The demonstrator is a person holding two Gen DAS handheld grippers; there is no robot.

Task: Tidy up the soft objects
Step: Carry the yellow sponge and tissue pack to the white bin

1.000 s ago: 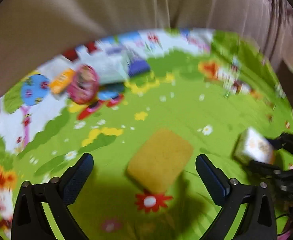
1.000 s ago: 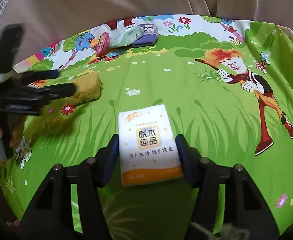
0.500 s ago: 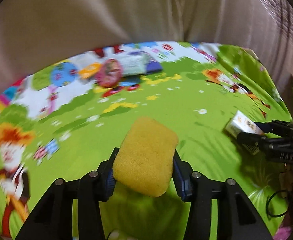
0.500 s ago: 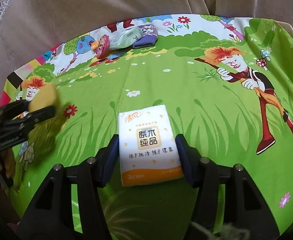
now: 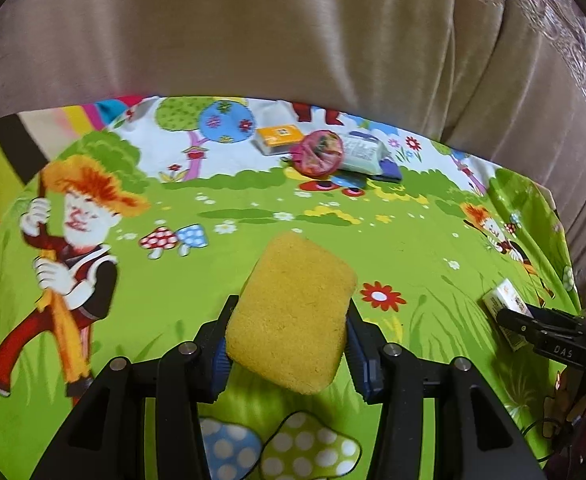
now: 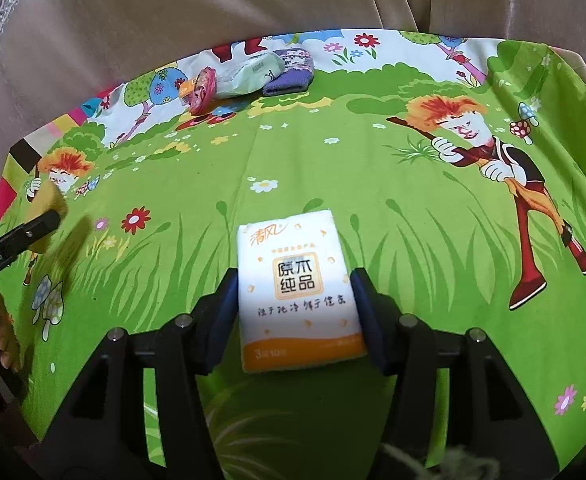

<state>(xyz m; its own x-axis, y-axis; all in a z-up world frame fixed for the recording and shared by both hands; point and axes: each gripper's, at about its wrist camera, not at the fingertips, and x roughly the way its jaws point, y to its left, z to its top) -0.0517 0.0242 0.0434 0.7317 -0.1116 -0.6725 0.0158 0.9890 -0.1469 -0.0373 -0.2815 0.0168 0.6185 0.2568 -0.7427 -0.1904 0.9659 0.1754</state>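
A yellow sponge (image 5: 293,312) sits between the pads of my left gripper (image 5: 289,322), which is shut on it and holds it a little above the green cartoon cloth (image 5: 413,240). In the right wrist view that sponge (image 6: 47,206) shows at the left edge over its shadow. My right gripper (image 6: 296,292) is shut on a white and orange tissue pack (image 6: 297,280), its pads pressing the long sides. From the left wrist view the same pack (image 5: 505,304) appears at the far right in the right gripper (image 5: 549,328).
At the cloth's far edge lies a cluster: an orange pack (image 5: 279,138), a round pink pouch (image 5: 319,152), a pale green wipes pack (image 5: 363,152) and a purple knitted piece (image 6: 293,72). A beige sofa back (image 5: 293,32) rises behind. A hand (image 6: 1,340) shows at the left.
My left gripper has shut on the yellow sponge, lifted it off the cloth and carried it to the left while rolling. The right gripper and its tissue pack have stayed put.
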